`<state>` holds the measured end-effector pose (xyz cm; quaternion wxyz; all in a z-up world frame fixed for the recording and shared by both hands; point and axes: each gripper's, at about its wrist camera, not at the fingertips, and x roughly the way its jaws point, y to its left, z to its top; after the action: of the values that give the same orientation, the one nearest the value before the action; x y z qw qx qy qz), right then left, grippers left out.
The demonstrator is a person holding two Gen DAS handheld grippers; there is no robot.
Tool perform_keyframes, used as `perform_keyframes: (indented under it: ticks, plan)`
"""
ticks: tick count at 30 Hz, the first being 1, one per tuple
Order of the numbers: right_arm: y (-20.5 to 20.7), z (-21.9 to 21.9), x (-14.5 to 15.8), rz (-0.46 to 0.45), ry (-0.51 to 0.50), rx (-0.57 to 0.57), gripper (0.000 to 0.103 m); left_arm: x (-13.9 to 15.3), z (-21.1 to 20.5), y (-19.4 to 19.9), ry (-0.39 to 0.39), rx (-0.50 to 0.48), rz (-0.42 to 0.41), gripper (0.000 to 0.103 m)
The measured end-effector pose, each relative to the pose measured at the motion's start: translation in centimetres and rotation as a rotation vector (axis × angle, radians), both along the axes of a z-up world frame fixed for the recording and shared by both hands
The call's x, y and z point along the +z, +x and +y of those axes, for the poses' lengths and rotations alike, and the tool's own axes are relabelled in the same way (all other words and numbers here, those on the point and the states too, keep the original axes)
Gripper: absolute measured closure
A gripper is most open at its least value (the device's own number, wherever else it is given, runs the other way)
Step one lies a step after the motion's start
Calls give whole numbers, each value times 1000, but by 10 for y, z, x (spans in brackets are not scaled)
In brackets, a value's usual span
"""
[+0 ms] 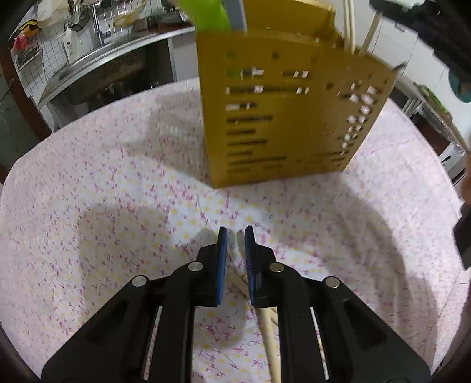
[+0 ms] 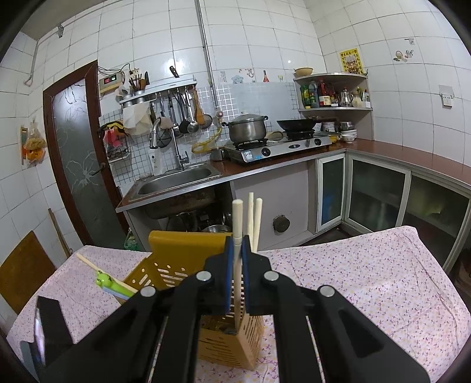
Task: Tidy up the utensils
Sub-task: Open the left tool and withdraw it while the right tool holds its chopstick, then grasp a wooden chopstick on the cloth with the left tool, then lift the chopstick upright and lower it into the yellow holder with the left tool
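A mustard-yellow plastic utensil caddy [image 1: 282, 117] stood on the counter [image 1: 103, 206], which was draped in a thin, wrinkled cloth printed with small purple and yellow flowers. The caddy was box-shaped, taller at the back, its walls pierced with rows of slots and small square holes. From the left wrist view it rose at 12 o'clock, with pale wooden chopsticks [image 1: 350, 26] sticking up from the compartment at its 1 o'clock corner and a lime-green plastic utensil [image 1: 209, 14] beside a grey-blue one in the compartment at 11 o'clock (the green one showed a frog-like face in the right wrist view).

The left hand-held gripper [image 1: 236, 235] hovered low over the cloth with a narrow gap between its blue-padded fingers and nothing between them; two loose chopsticks [image 1: 269, 330] lay on the cloth beneath it, toward 5 o'clock.

The right hand-held gripper [image 2: 236, 244] was clamped on a single chopstick [image 2: 237, 218], round, smooth and cream-coloured, held upright with its lower end down inside the caddy's [image 2: 182, 244] near compartment. Two more chopsticks [image 2: 254, 218] stood in it just behind.

At 10 o'clock on the far wall a small meter showed red digits, too small to read.
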<state>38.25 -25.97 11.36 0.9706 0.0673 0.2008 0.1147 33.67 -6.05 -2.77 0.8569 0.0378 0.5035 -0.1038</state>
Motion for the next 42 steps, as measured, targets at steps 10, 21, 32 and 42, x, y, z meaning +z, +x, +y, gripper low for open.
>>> perform_keyframes:
  ticks: [10, 21, 32, 42]
  plan:
    - [0, 2, -1, 6, -8, 5, 97, -9, -12, 5, 42, -41, 32, 103]
    - [3, 1, 4, 36, 0, 25, 97, 34, -8, 10, -47, -99, 11, 103]
    - [4, -3, 2, 45, 3, 11, 97, -2, -22, 3, 10, -101, 80, 69]
    - [2, 2, 4, 36, -13, 20, 97, 25, -13, -6, -51, -103, -30, 99]
